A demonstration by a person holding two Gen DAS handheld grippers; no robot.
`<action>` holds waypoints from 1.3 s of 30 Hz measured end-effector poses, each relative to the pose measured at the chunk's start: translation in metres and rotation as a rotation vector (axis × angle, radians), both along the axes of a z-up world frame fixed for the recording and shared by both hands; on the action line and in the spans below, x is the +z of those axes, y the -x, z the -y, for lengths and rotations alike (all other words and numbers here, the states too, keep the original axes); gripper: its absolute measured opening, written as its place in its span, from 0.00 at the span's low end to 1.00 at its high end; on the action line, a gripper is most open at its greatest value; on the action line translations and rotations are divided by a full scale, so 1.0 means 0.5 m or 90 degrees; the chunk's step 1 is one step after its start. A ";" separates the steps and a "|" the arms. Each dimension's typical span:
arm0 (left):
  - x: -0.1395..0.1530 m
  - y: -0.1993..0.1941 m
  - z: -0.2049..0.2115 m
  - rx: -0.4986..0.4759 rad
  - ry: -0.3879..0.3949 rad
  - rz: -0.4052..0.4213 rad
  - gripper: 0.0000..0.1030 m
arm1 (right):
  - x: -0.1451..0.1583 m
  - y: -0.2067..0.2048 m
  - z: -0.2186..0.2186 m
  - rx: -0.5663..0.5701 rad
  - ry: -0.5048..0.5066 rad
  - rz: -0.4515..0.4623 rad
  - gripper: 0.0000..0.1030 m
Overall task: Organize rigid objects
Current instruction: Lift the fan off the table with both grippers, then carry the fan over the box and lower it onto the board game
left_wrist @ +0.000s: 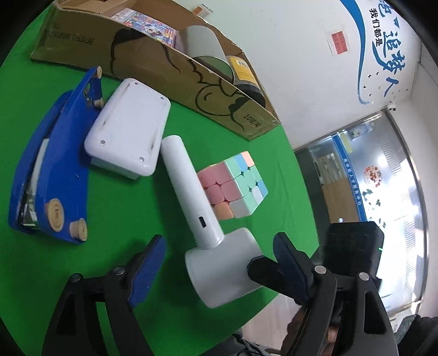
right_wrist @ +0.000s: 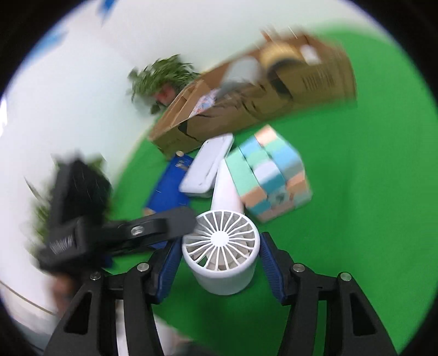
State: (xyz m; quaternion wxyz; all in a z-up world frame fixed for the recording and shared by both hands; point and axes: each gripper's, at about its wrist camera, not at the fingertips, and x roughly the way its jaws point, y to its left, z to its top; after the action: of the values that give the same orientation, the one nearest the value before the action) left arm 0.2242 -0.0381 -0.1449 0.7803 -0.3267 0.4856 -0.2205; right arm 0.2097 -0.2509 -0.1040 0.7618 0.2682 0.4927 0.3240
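Observation:
A white handheld fan (left_wrist: 202, 219) lies on the green table (left_wrist: 123, 213), its round head near the front edge. My left gripper (left_wrist: 219, 263) is open, its blue pads on either side of the fan head without touching it. In the right wrist view my right gripper (right_wrist: 220, 254) is open, its pads close beside the fan's grille head (right_wrist: 220, 246); contact is unclear. A pastel puzzle cube (left_wrist: 235, 186) sits right of the fan handle. A white box-shaped device (left_wrist: 128, 128) and a blue stapler-like tool (left_wrist: 52, 169) lie to the left. The right view is motion-blurred.
An open cardboard box (left_wrist: 164, 71) lies at the back of the table, holding a grey roll (left_wrist: 205, 46), a dark can (left_wrist: 246, 76) and a colourful packet (left_wrist: 147, 22). The other gripper (left_wrist: 353, 246) shows at the right. The table edge curves close by on the right.

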 end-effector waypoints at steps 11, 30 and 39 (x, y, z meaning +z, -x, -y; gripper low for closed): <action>-0.039 -0.049 0.030 -0.010 0.016 -0.058 0.67 | 0.051 0.072 -0.014 0.013 0.214 0.180 0.76; -0.030 -0.053 0.047 -0.004 -0.028 -0.063 0.30 | 0.039 0.117 -0.145 0.053 0.352 0.238 0.57; 0.098 -0.052 0.013 0.009 -0.072 0.023 0.30 | 0.114 0.091 -0.166 0.019 0.329 0.299 0.57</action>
State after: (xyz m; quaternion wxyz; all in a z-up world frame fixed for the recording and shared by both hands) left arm 0.2500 -0.0446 -0.0959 0.8075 -0.2815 0.4811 -0.1929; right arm 0.1641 -0.1679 -0.0469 0.8924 -0.0227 0.3733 0.2525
